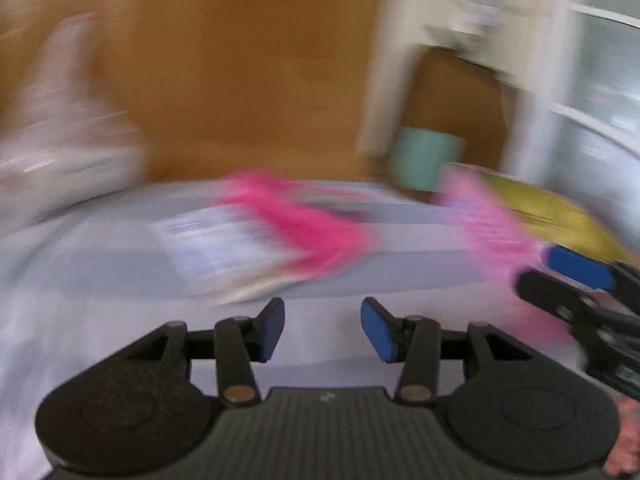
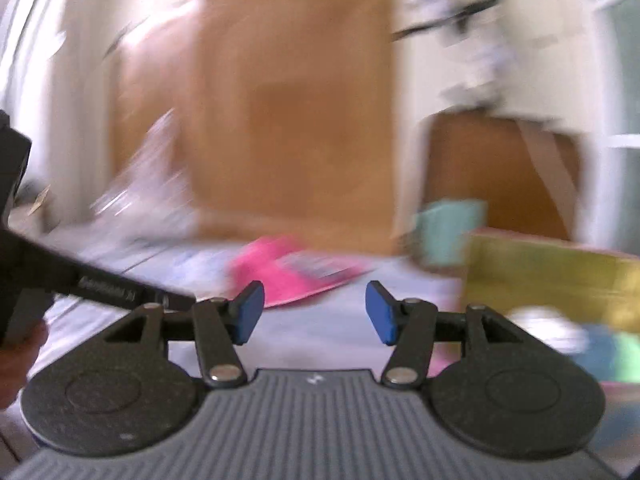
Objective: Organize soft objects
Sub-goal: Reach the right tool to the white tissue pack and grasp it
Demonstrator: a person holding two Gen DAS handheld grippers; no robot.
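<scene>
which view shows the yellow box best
The right wrist view: the yellow box fills the right side, showing its front wall and blurred soft things inside. The left wrist view catches only a blurred yellow sliver behind a pink cloth.

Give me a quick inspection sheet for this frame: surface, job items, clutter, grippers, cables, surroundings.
Surface: pale bedsheet, heavily motion-blurred.
Job's things: bright pink cloth lying on the sheet; lighter pink cloth beside the yellow box, which holds soft items.
Clutter: teal box; clear plastic packaging.
Grippers: left gripper open, empty; right gripper open, empty.
Cables: nothing seen.
Surroundings: brown cardboard panel against a cream wall.
</scene>
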